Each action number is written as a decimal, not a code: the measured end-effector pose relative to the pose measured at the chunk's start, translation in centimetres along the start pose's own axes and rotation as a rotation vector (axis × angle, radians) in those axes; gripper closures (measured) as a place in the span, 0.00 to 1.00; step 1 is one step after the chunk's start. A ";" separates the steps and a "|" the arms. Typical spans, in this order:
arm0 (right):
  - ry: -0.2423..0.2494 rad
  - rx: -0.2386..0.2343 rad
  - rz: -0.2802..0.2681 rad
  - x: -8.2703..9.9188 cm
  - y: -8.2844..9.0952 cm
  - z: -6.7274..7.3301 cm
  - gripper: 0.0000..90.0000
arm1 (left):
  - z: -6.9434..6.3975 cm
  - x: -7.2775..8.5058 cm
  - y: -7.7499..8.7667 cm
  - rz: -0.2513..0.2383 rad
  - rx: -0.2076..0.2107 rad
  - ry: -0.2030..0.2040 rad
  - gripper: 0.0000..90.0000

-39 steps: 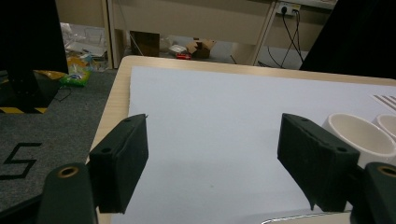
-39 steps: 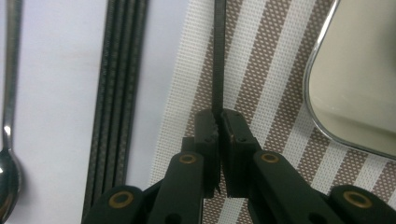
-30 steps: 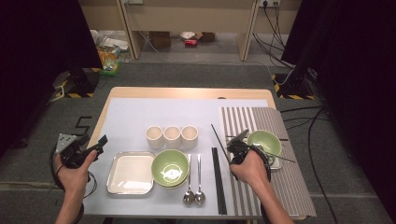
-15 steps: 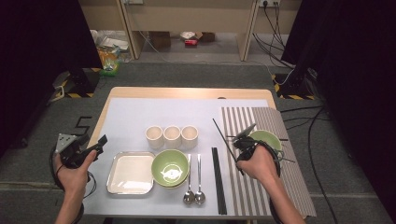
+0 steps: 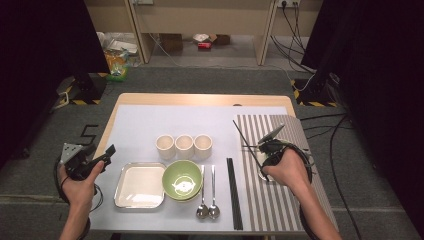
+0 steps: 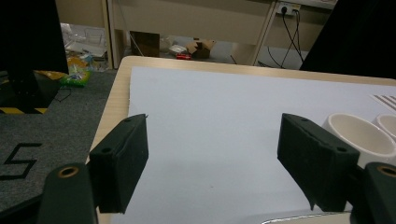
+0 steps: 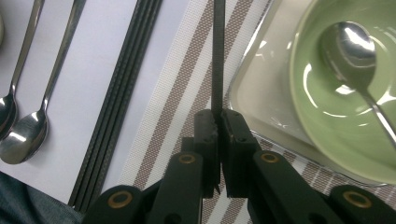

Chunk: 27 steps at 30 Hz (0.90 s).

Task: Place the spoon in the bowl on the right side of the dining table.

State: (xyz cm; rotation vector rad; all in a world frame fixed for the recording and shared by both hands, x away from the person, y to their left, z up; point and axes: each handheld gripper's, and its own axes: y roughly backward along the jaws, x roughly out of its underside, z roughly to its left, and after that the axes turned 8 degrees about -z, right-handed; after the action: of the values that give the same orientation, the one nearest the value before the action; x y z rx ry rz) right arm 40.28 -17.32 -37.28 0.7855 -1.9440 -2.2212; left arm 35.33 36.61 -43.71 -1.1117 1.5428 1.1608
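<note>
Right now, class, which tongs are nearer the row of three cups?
Left. The left tongs sit open at the table's left edge beside the three cups; the right tongs hold a chopstick over the striped mat.

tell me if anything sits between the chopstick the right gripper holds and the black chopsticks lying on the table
Nothing visible does. The right gripper is clamped on the chopstick above bare striped placemat, with the black chopsticks just past its edge.

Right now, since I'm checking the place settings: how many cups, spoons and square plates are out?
Cups: 3
Spoons: 3, one lying in the green bowl
Square plates: 2
Total: 8
</note>
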 end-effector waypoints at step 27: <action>0.258 0.102 -0.061 -2.6 3.6 -4.1 0.95 | 0.1 0.1 -0.1 0.002 -0.004 0.003 0.27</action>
State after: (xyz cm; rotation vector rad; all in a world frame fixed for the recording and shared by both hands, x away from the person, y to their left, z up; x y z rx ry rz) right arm 43.34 -20.71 -33.27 1.0980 -1.9422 -1.9476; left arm 35.38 36.68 -43.81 -1.1153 1.5448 1.1651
